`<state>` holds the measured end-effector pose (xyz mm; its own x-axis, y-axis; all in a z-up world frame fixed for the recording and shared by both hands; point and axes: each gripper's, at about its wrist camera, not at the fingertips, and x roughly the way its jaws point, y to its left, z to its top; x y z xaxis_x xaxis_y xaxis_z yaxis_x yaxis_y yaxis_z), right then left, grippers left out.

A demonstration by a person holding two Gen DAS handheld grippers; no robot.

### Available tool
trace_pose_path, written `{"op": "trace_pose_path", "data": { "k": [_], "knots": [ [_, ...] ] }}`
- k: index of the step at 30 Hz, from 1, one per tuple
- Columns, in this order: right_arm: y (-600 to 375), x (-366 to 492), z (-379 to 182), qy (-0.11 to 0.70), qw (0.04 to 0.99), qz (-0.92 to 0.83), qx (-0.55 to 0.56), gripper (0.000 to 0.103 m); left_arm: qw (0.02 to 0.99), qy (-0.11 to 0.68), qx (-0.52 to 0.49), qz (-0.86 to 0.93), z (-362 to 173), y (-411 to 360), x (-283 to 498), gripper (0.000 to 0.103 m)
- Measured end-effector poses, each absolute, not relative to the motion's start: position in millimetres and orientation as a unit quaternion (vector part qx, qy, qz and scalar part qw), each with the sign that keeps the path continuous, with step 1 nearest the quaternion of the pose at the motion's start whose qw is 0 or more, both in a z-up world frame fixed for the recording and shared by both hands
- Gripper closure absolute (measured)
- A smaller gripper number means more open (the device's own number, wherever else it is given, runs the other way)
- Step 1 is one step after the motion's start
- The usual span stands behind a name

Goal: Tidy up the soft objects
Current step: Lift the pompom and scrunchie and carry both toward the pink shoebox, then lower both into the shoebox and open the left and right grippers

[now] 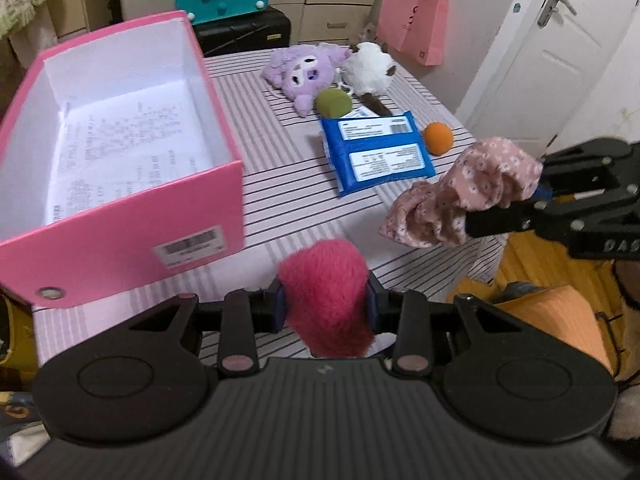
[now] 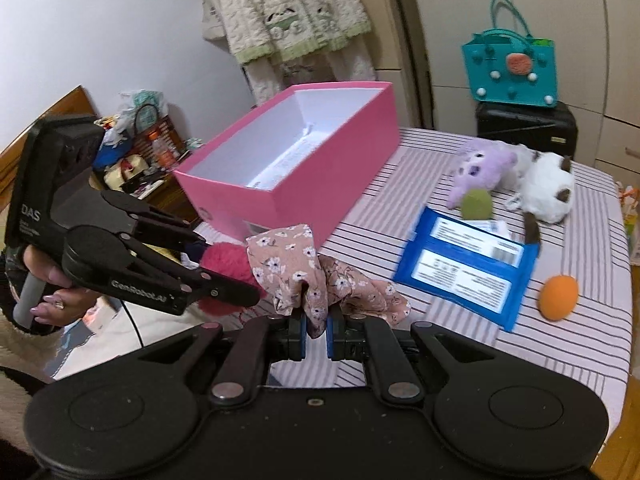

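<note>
Going left to right in the left wrist view, we meet the pink box (image 1: pixel 120 152) first. It stands open on the striped tabletop (image 1: pixel 288 196), filling the ten o'clock side, with its long axis running from near left away toward twelve o'clock. Only a printed sheet of paper shows inside it.

At six o'clock sits our left gripper (image 1: pixel 325 308), narrowed onto a red fluffy ball (image 1: pixel 326 300) that bulges above the pads. The box's near short wall lies up and to the left of it, at about ten o'clock and close by. We judge this hand the nearer of the two to the box.

Further right, at three o'clock, our right gripper (image 1: pixel 504 204) points in toward the middle, pinched tight on a floral fabric scrunchie (image 1: pixel 464 196) that droops from its tips above the table edge. In its own view the box lies at about twelve o'clock beyond the cloth, with the left gripper between it and the box's near corner.

Both grippers tilt downward, the left more steeply.

Waiting on the table past the box, at one o'clock, are a purple plush toy (image 1: pixel 304 72), a white plush toy (image 1: pixel 370 70), a green ball (image 1: pixel 334 105), a blue packet (image 1: pixel 376 152) and an orange ball (image 1: pixel 438 138).

We judge the next move to be a carry leftward over the box rim, the left hand leading.
</note>
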<state>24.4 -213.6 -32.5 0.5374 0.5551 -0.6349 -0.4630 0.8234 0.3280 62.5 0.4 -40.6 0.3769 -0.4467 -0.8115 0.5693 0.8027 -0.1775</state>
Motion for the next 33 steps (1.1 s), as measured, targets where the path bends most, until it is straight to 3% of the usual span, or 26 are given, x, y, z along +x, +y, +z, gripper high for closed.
{"op": "trace_pose_path", "data": {
  "k": [9,21,33],
  "knots": [
    [-176,44,4,0.383,0.847,0.364,0.052,0.092,0.837,0.455,0.072,-0.295,-9,30,57,0.067],
    [-135,98,60,0.319,0.861,0.396,0.014,0.092,0.876,0.393,0.032,-0.279,36,81,94,0.067],
    [-100,202,43,0.308,0.879,0.355,-0.076,0.092,0.893,0.387,-0.019,-0.231,28,108,198,0.067]
  ]
}}
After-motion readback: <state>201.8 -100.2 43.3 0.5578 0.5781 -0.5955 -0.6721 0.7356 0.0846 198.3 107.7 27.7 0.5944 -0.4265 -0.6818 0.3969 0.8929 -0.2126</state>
